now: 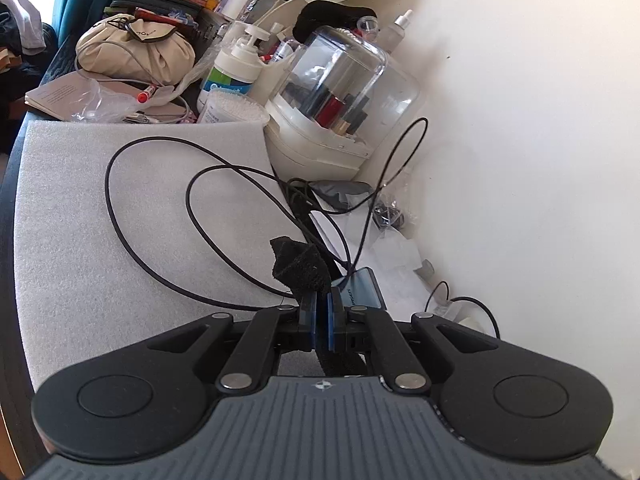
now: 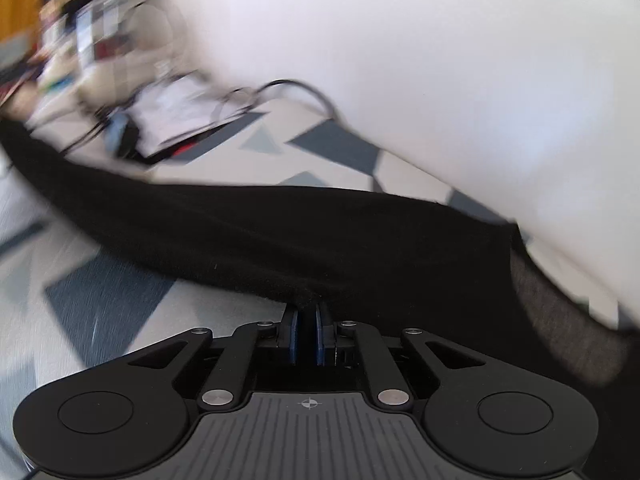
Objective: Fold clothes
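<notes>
Between my two grippers the black garment hangs stretched over the patterned counter. My left gripper has its fingers pressed narrow on a small tuft of the fabric, with very little cloth beyond the pads. My right gripper has its fingers drawn narrow on the garment's edge, and that view is smeared. I judge the left hold the weak one: any extra pull could drag the tuft out and drop that corner. Just beyond the left fingers lie loops of black cable on the white foam sheet, and the hanging cloth could snag them and tug the clear cosmetics organiser.
</notes>
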